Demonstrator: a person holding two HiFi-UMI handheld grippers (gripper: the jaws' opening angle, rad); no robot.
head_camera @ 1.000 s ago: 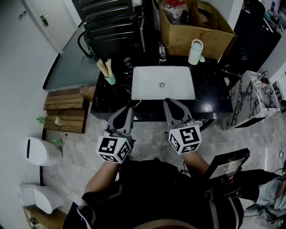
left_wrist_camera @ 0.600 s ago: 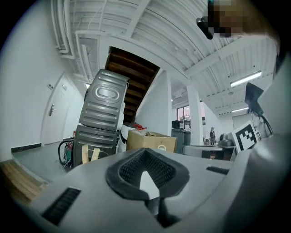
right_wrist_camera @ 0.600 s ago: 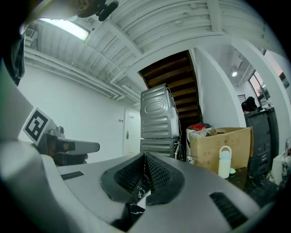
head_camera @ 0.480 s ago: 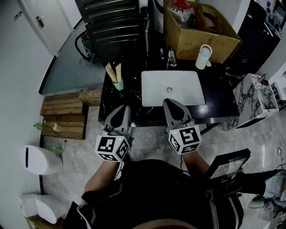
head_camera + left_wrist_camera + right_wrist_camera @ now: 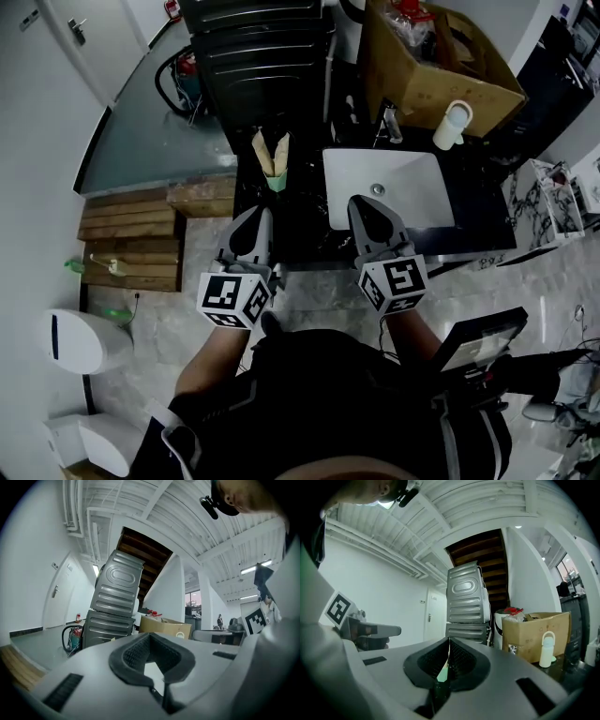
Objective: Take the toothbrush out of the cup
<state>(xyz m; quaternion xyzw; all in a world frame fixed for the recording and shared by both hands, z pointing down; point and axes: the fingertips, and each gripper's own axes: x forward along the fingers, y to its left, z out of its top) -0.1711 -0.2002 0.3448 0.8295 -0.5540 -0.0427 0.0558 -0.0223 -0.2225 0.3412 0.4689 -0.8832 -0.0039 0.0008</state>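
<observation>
Black worktop (image 5: 478,206) runs across the head view with a white sink (image 5: 417,183) let into it. Stacked grey appliances (image 5: 258,47) and an open cardboard box (image 5: 441,75) stand behind, and a white bottle (image 5: 452,125) sits near the box. At the worktop's left end, beside the sink, is a small green cup (image 5: 276,182). The toothbrush (image 5: 263,153) stands in it with a second tan stick (image 5: 281,150), the two leaning apart above the rim. Which of them is the brush is my guess, since both are too small to tell apart.

The left tool (image 5: 253,216) and the right tool (image 5: 361,202) are held level at the near edge of the worktop. The left one is nearest the cup but apart from it. Both are clenched, pads together, with nothing gripped. A sliver of green shows through the slit of the right tool's pads, probably the cup beyond it.

The brush should be light, thin and stiff, with a smooth handle that could swivel or slide in a loose pinch. The best hold looks to be on the bare stem well above the rim, where the two sticks are furthest apart. The pads should close across its flat faces. The cup is probably light too, so a pull along the brush's lean, not sideways, would be less likely to drag or tip it. The free tool could steady the cup wall.
</observation>
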